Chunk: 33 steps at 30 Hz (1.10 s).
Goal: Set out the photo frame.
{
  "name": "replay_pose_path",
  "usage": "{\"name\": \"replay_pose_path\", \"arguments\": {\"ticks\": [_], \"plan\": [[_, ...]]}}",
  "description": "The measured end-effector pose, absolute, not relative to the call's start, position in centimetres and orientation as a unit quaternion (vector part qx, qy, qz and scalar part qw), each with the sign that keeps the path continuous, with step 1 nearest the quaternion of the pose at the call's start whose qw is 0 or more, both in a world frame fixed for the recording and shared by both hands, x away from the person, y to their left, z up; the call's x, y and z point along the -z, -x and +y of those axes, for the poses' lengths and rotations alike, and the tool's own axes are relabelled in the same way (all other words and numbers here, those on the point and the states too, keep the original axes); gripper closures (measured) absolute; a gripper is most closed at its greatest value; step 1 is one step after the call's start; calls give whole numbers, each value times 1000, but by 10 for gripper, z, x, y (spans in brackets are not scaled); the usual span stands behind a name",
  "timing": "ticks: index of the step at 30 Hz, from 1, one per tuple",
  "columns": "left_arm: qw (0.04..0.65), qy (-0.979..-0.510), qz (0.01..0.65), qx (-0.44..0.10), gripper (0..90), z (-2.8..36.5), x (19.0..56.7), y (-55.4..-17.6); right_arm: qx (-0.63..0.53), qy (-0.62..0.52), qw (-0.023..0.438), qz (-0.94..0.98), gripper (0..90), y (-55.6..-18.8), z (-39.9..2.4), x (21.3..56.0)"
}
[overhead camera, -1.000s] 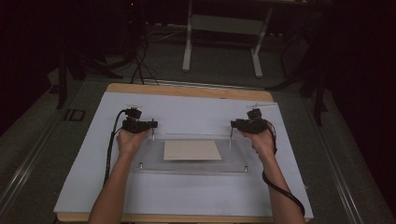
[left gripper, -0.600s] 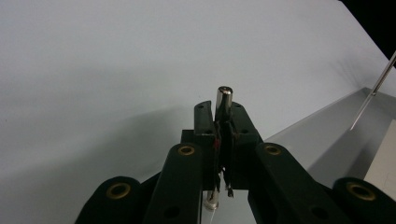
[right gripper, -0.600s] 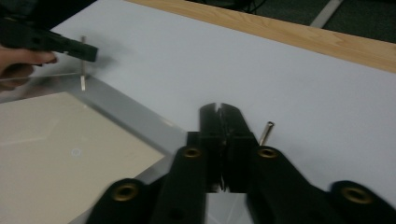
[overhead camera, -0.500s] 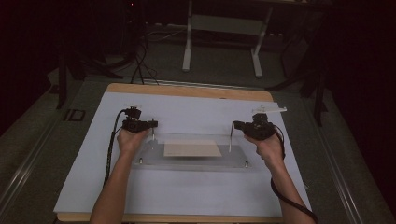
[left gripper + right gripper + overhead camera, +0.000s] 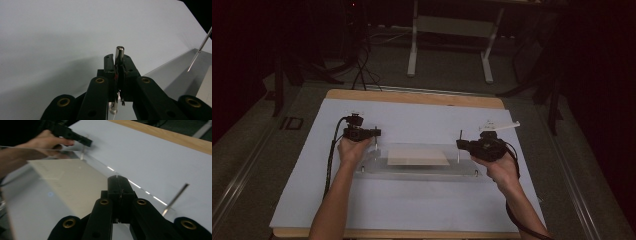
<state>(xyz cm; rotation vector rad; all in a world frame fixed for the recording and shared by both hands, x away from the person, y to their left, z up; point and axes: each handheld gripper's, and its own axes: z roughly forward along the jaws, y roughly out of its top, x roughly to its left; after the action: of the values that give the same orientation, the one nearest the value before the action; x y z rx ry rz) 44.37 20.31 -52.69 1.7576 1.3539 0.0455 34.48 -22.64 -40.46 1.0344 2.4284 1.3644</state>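
Clear plastic, polished metal, matt paper

Glossy transparent plate [image 5: 422, 167] with shiny metal pins [image 5: 119, 53]; a matt beige sheet [image 5: 418, 155] under it; smooth white paper [image 5: 427, 120] covers the wooden bench [image 5: 412, 97]; claws [image 5: 119, 185] matt black plastic.

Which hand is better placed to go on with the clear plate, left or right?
Left, probably. The left tongs are shut on the metal post at the clear plate corner. The right tongs are shut on nothing, lifted off beside the right post.
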Motion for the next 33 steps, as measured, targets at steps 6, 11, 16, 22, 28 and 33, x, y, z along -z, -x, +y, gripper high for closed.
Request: {"name": "replay_pose_path", "arguments": {"ticks": [6, 11, 16, 22, 28, 33], "plan": [[445, -707, 549, -15, 857, 203, 527, -445, -461, -326, 78, 822, 900, -328, -221, 391], [446, -706, 550, -13, 857, 203, 528, -445, -470, -303, 69, 826, 900, -311, -217, 384], [445, -706, 551, -10, 857, 204, 527, -446, -486, -278, 52, 827, 900, -292, -212, 378], [445, -704, 554, -8, 857, 204, 528, -447, -491, -251, 38, 833, 900, -275, -203, 372], [446, -701, 557, -3, 858, 204, 528, -449, -488, -234, 31, 840, 900, -264, -194, 377], [446, -699, 559, 0, 857, 204, 529, -449, -477, -228, 41, 848, 900, -260, -183, 390]]}}
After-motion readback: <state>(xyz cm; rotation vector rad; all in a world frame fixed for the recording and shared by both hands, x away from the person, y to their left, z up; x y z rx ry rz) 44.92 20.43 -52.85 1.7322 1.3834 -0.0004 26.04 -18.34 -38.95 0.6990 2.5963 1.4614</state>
